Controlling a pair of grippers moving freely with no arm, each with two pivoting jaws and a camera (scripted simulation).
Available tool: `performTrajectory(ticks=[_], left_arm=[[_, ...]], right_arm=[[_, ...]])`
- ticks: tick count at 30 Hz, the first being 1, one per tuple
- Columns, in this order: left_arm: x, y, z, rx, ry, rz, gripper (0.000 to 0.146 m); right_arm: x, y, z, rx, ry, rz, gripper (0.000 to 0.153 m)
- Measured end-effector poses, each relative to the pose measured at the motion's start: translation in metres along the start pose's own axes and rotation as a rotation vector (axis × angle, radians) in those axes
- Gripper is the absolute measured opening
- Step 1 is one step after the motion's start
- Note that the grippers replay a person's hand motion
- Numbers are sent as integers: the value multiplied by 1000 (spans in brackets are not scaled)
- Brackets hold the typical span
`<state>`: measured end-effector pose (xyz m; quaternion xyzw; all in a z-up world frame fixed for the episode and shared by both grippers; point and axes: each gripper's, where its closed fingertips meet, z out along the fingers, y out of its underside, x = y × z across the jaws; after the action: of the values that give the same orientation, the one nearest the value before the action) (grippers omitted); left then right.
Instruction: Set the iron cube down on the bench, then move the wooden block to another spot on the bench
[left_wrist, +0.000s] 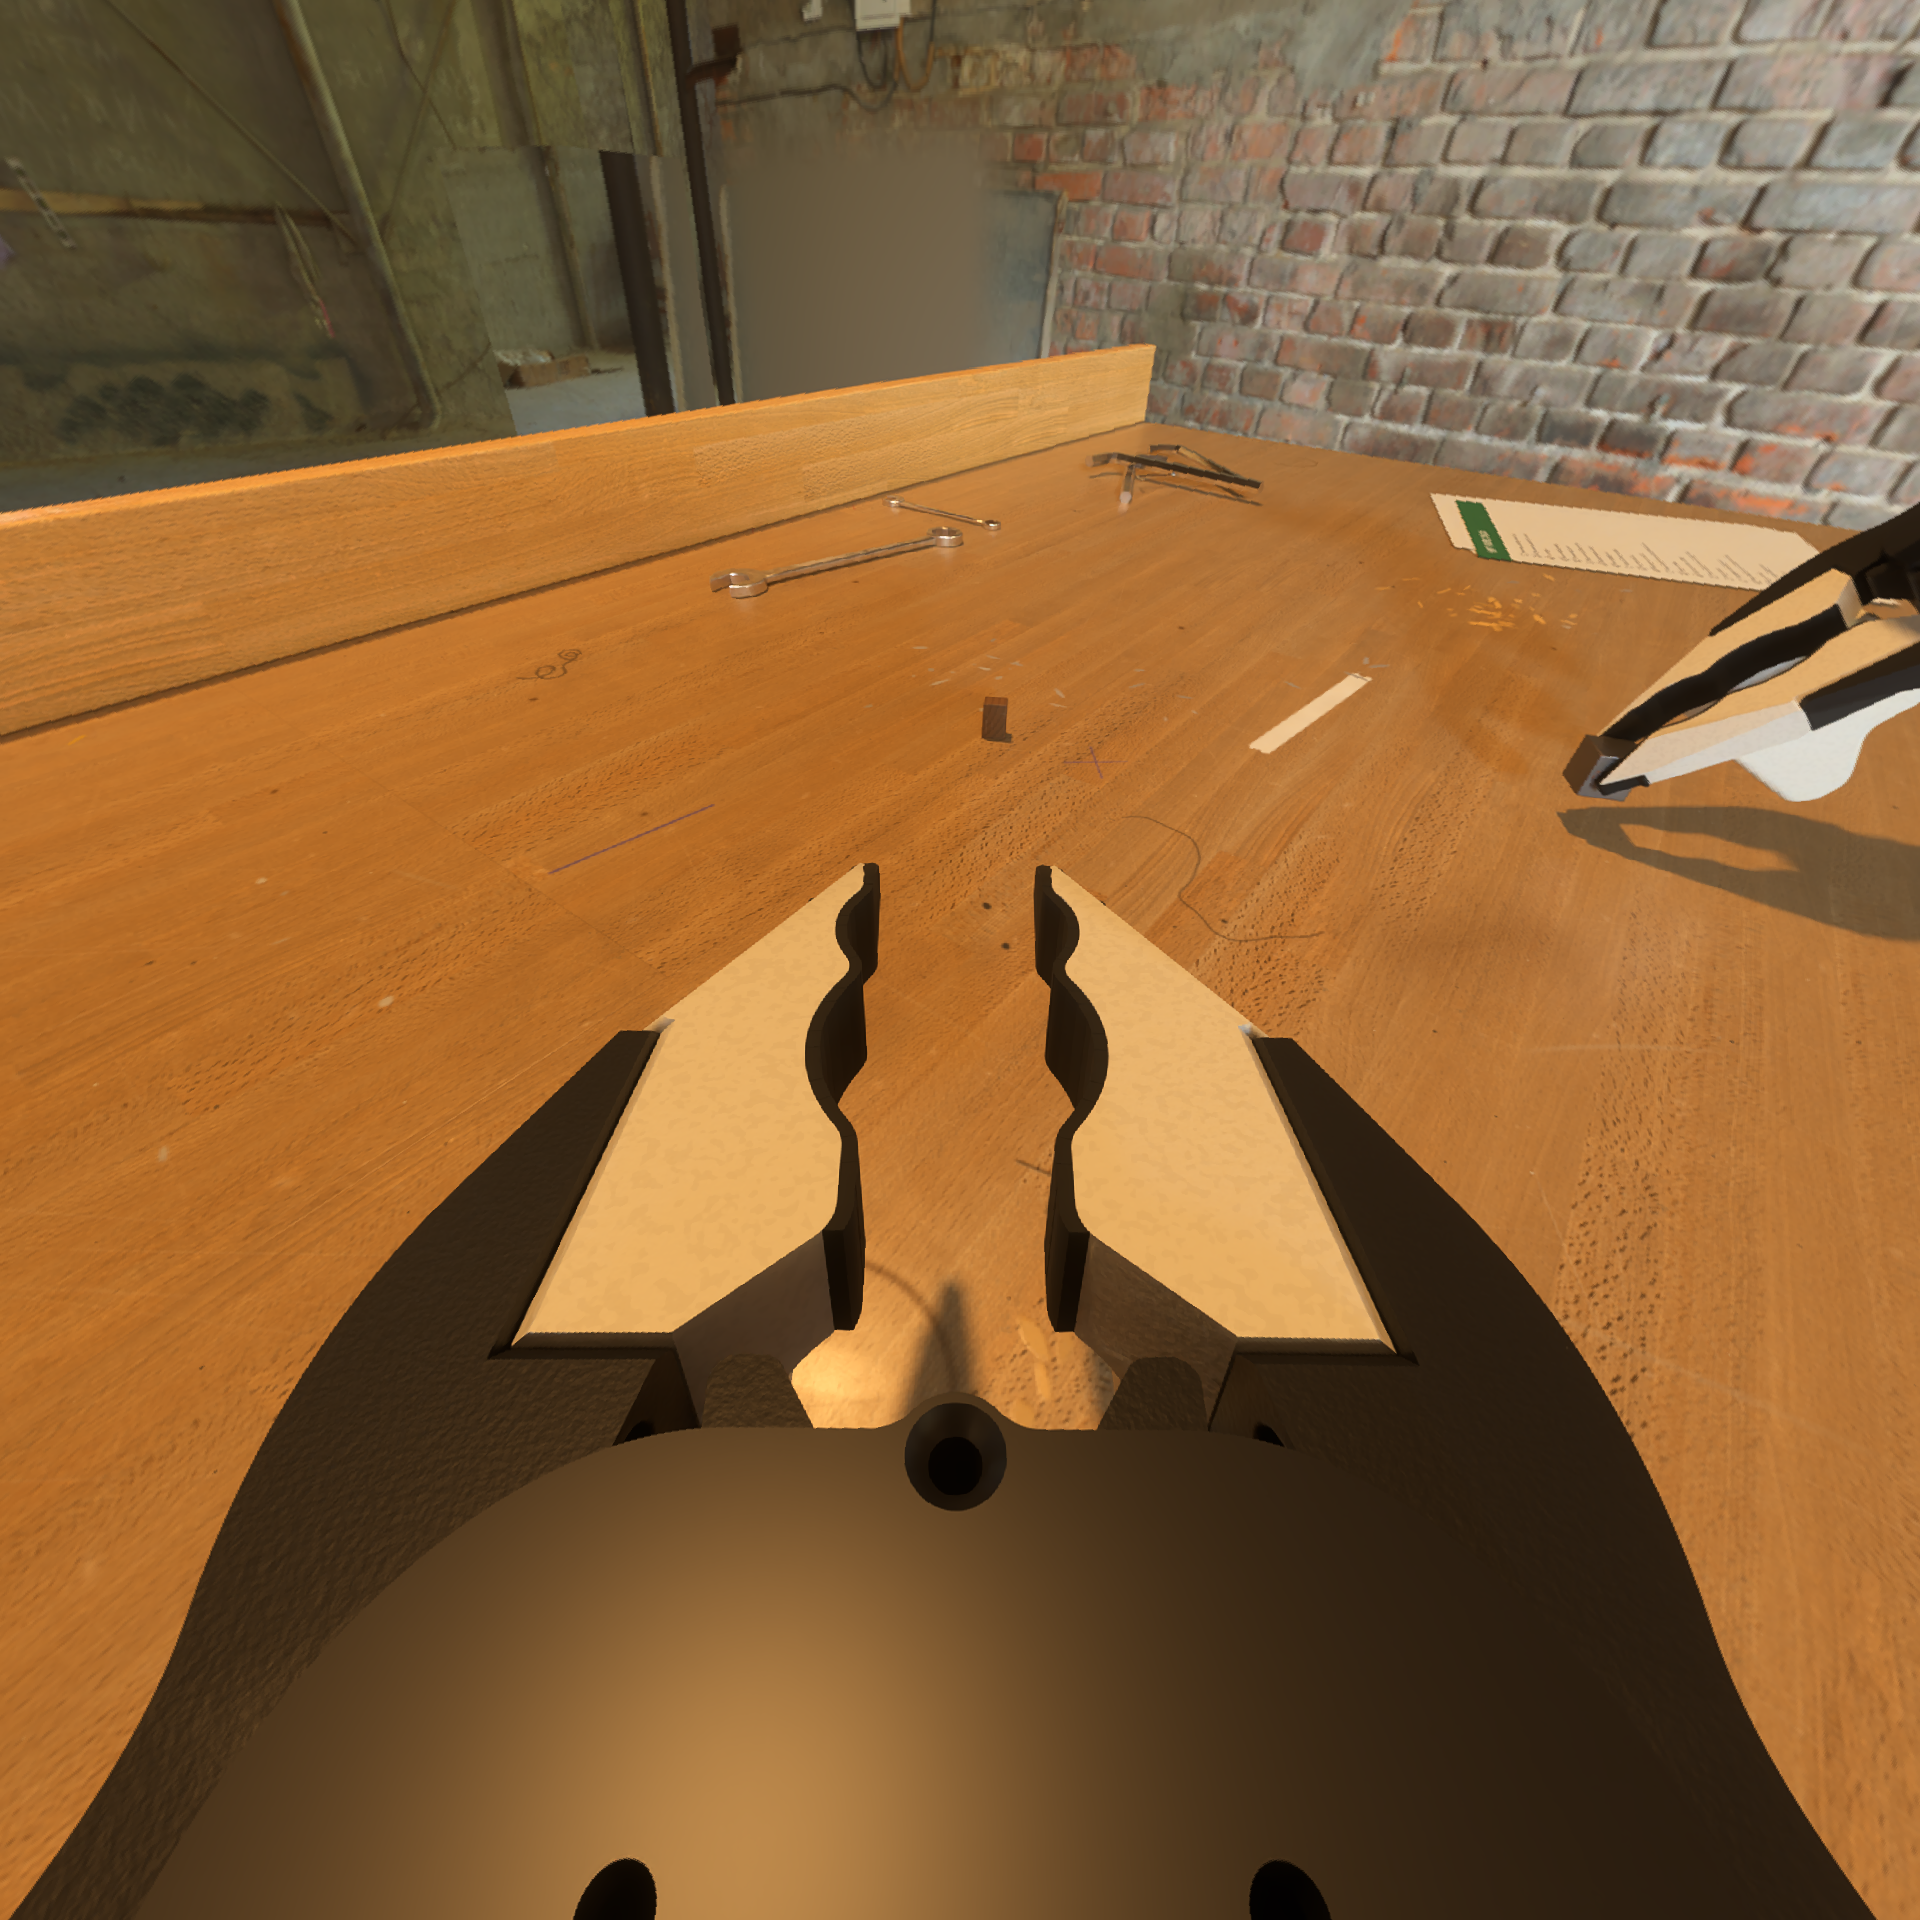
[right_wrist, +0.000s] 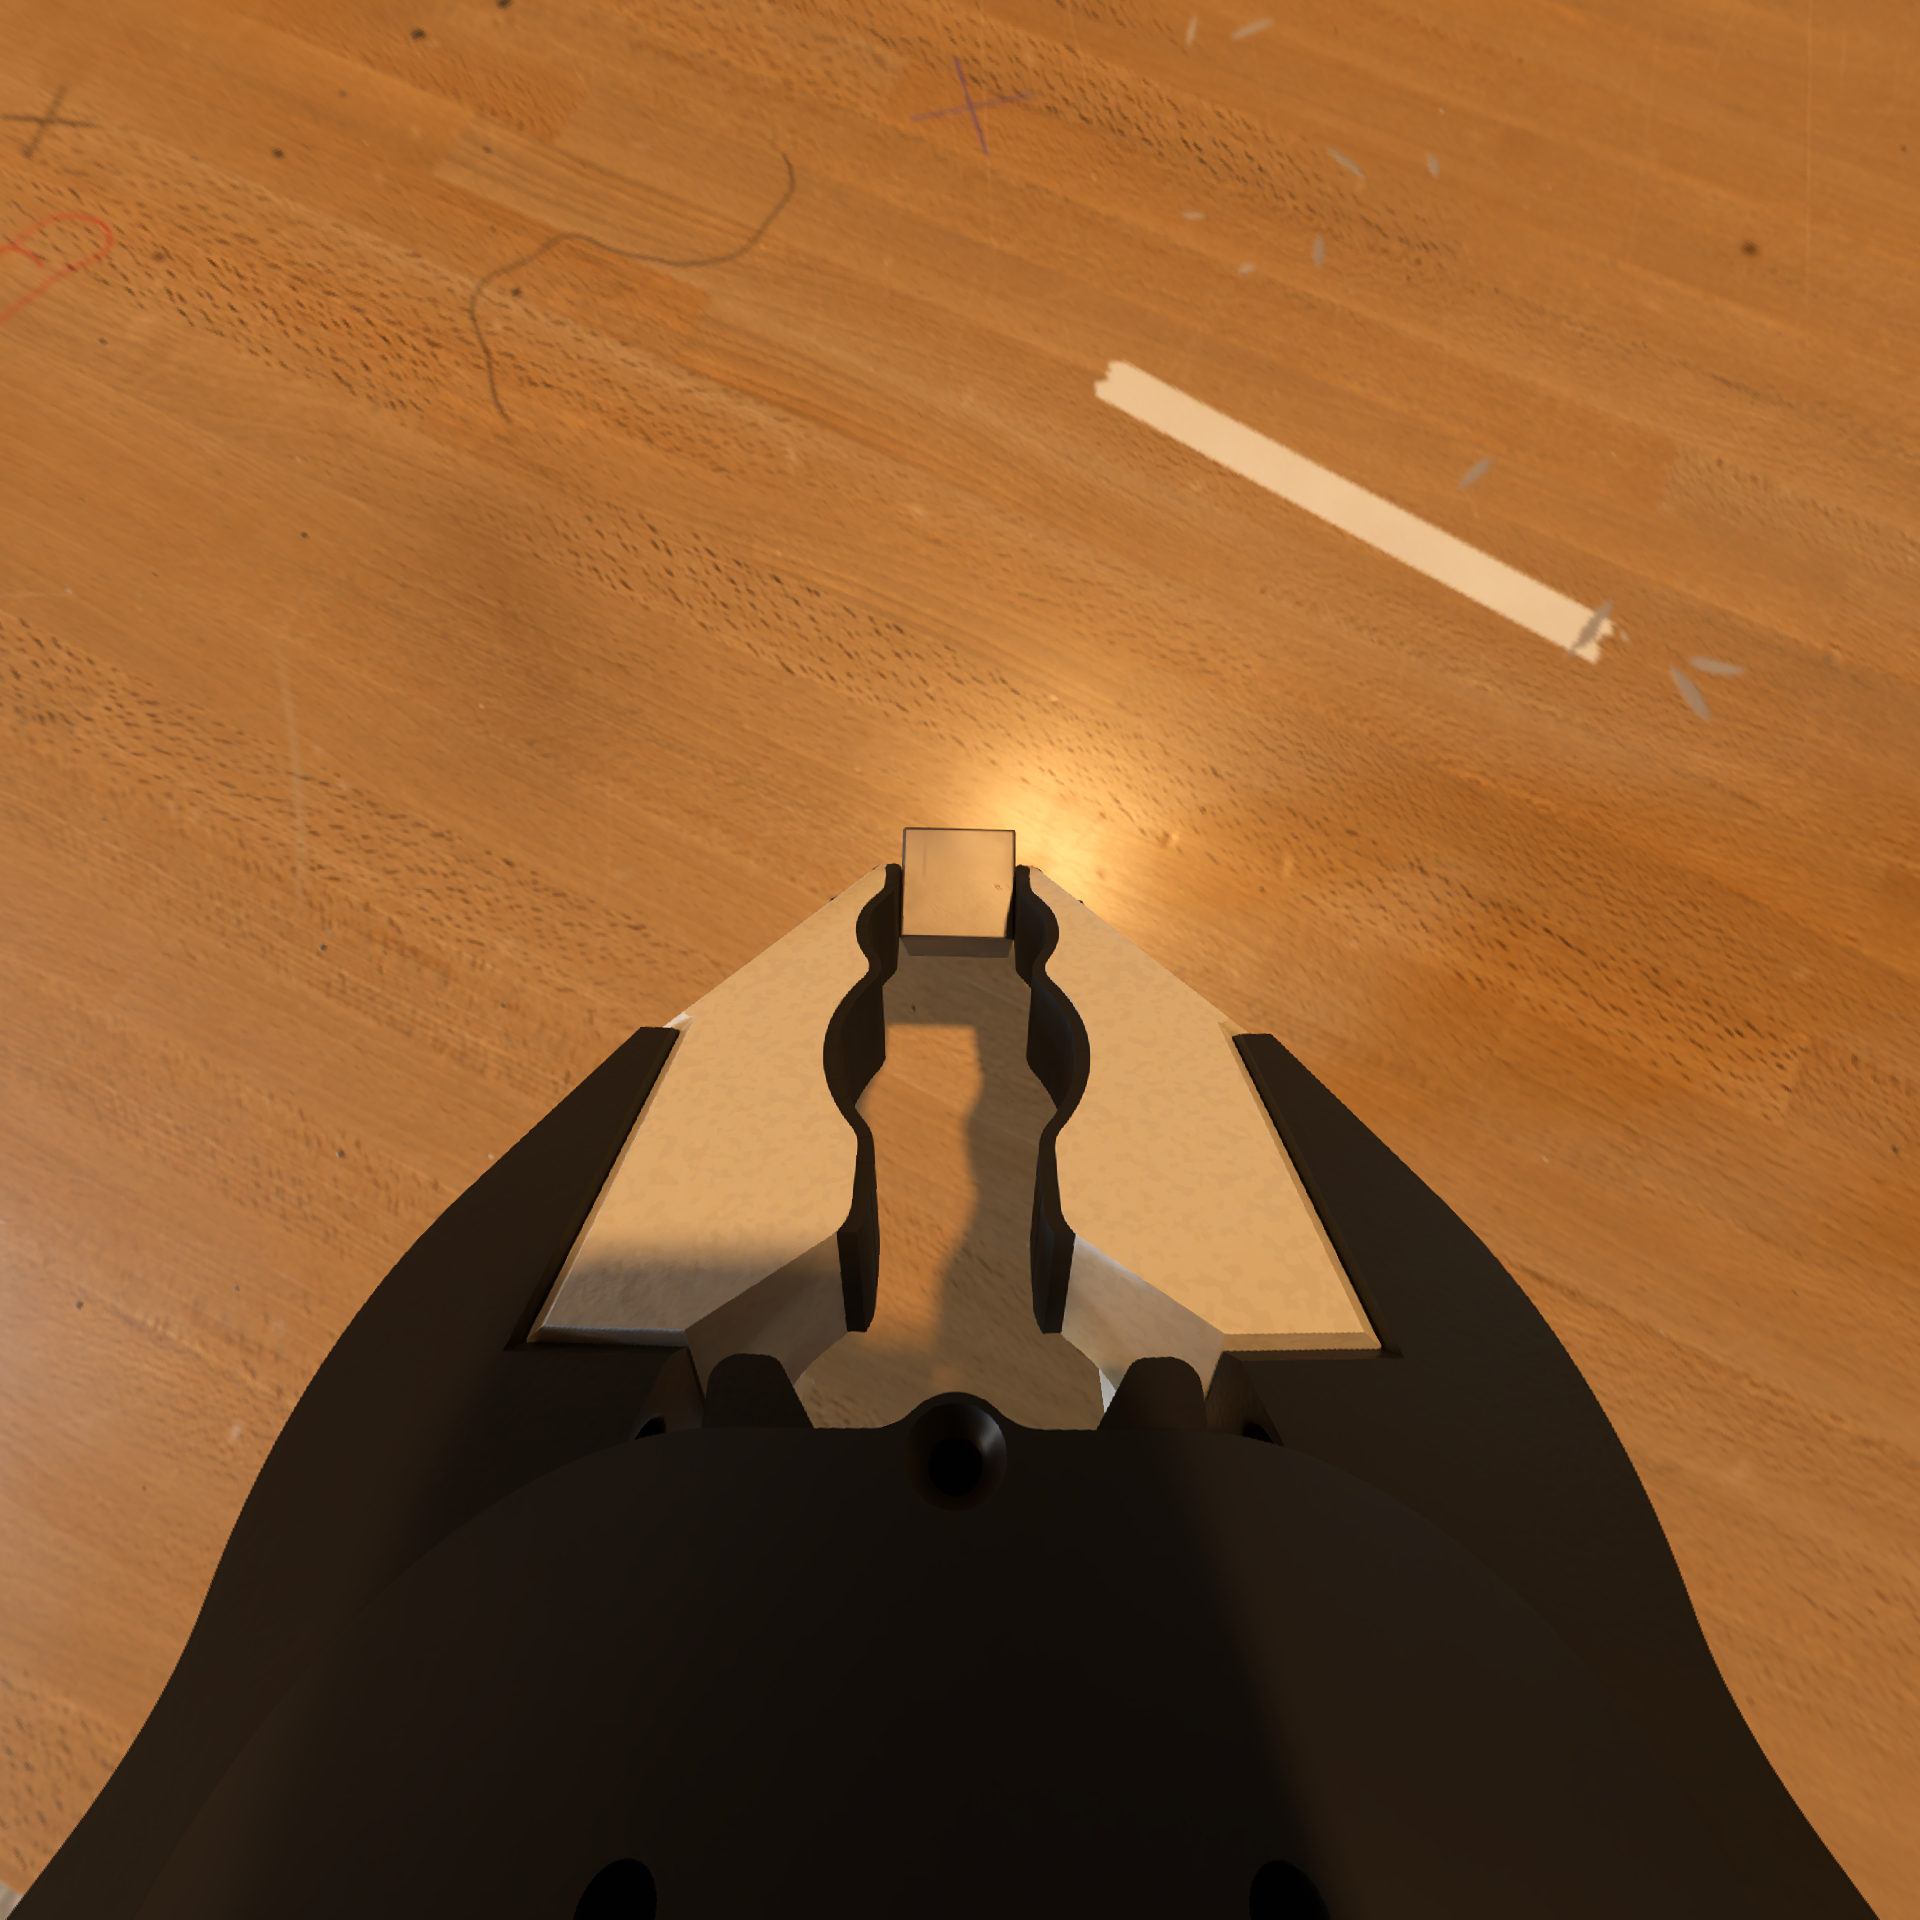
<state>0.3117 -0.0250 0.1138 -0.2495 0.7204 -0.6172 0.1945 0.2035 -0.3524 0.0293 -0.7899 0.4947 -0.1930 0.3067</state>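
My right gripper (right_wrist: 956, 883) is shut on a small grey iron cube (right_wrist: 957, 888), held at the fingertips above the wooden bench (right_wrist: 520, 675). In the left wrist view the right gripper (left_wrist: 1605, 774) shows at the right edge, with the cube (left_wrist: 1590, 771) dark at its tips, a little above its shadow on the bench. The small brown wooden block (left_wrist: 995, 718) stands upright on the bench, far ahead of my left gripper (left_wrist: 956, 883). The left gripper is open and empty, low over the bench.
A wooden back board (left_wrist: 520, 530) runs along the bench's far left side. Two wrenches (left_wrist: 836, 562) and a pile of dark metal strips (left_wrist: 1174, 473) lie near it. A printed sheet (left_wrist: 1621, 542) lies at far right. A strip of pale tape (right_wrist: 1351, 509) is stuck to the bench.
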Motion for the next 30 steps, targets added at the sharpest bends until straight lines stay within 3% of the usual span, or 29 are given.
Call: performTrajectory(ticks=[6,11,14,30], left_arm=[[4,0,0,-5,-1,41,30],[1,-2,-5,6,-16,37,29],[1,-4,-6,14,-14,32,29],[6,-1,-4,-5,4,71,29]], right_arm=[[-17,-35,31,72,-29,-40,21],[-15,-58,59,80,-35,-207,21],[-13,-65,67,66,-81,-234,21],[-8,-63,78,2,-67,-341,21]])
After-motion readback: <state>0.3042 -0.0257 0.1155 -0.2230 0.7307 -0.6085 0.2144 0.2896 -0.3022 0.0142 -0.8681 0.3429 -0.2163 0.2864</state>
